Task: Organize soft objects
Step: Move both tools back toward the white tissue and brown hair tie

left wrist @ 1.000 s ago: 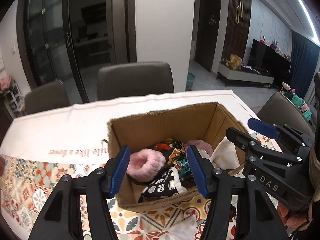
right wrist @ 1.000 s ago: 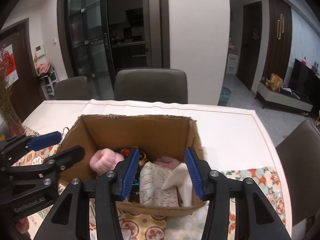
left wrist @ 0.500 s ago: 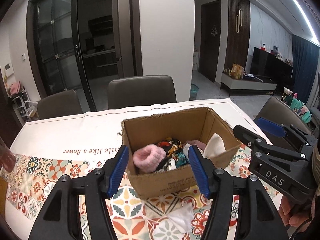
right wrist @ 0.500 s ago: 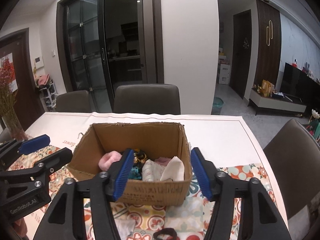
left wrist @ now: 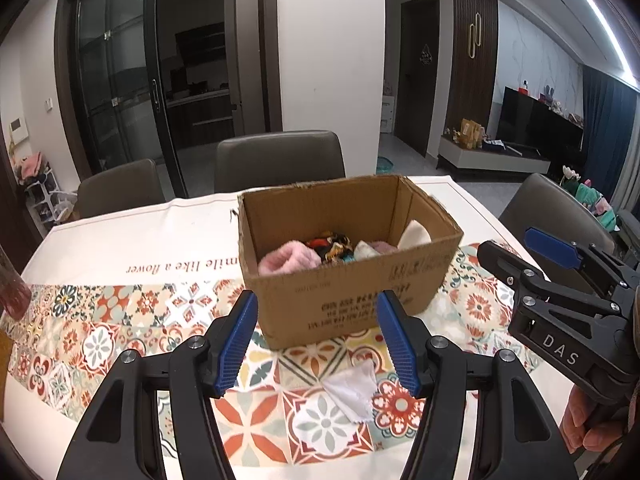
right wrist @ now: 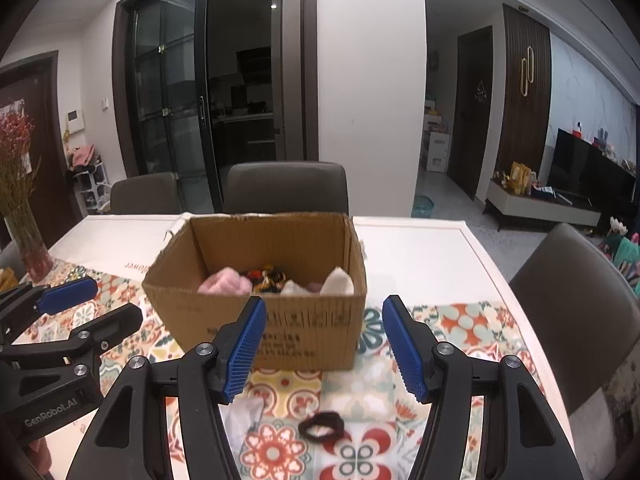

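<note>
An open cardboard box [left wrist: 348, 300] [right wrist: 280, 320] stands on the patterned table runner. Inside lie a fluffy pink piece [left wrist: 288, 262] [right wrist: 224, 284], a dark patterned cloth [left wrist: 330, 246] and a cream cloth [left wrist: 416, 234] [right wrist: 338, 282]. In front of the box, a small white cloth [left wrist: 352, 394] [right wrist: 244, 416] and a black hair tie [right wrist: 321, 426] rest on the runner. My left gripper [left wrist: 320, 340] [right wrist: 114, 300] hovers open before the box's near wall, above the white cloth. My right gripper [right wrist: 324, 344] [left wrist: 510, 244] is open and empty, above the hair tie.
Grey chairs [right wrist: 286, 186] stand behind the table, and another chair [right wrist: 572, 312] is at its right side. A glass vase of dried red flowers [right wrist: 28, 248] stands at the far left. The white tabletop [right wrist: 424, 256] stretches behind and to the right of the box.
Both grippers have drawn back from over the box, which now looks smaller and farther. The white cloth and hair tie have come into view. The right jaws have widened a little.
</note>
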Demonstrator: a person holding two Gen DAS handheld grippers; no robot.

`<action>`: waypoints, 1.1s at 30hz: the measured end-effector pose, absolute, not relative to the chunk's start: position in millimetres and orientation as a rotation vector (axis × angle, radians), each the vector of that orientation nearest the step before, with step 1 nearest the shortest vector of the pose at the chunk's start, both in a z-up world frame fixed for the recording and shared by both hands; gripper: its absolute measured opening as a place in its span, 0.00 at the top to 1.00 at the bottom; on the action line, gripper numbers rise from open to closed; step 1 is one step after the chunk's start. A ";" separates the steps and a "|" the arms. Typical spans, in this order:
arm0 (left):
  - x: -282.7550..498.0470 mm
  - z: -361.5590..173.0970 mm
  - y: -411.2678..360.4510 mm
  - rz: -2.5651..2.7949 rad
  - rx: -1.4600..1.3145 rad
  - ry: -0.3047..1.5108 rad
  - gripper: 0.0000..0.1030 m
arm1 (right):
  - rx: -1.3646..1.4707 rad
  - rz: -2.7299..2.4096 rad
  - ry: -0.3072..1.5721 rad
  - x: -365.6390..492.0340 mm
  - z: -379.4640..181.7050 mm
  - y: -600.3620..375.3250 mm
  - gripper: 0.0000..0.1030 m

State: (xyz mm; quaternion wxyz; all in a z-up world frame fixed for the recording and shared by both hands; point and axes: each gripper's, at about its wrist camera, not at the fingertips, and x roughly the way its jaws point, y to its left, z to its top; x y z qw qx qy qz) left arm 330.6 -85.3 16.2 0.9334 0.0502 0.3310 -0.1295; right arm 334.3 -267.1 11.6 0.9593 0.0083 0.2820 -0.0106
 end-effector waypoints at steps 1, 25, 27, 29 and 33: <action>327.6 14.3 -85.5 -0.268 0.101 0.680 0.41 | 0.021 -0.020 0.577 331.4 8.8 -267.2 0.40; 289.2 -48.2 -92.1 -0.323 0.129 0.762 0.41 | 0.043 -0.024 0.728 295.6 -62.0 -273.8 0.40; 290.5 -53.9 -92.9 -0.324 0.132 0.778 0.41 | 0.041 -0.021 0.745 296.7 -67.9 -273.9 0.40; 292.0 -61.2 -93.0 -0.327 0.132 0.797 0.41 | 0.038 -0.016 0.768 298.6 -75.0 -273.9 0.40; 295.6 -73.6 -94.2 -0.329 0.140 0.829 0.41 | 0.035 -0.008 0.806 302.1 -88.8 -273.1 0.40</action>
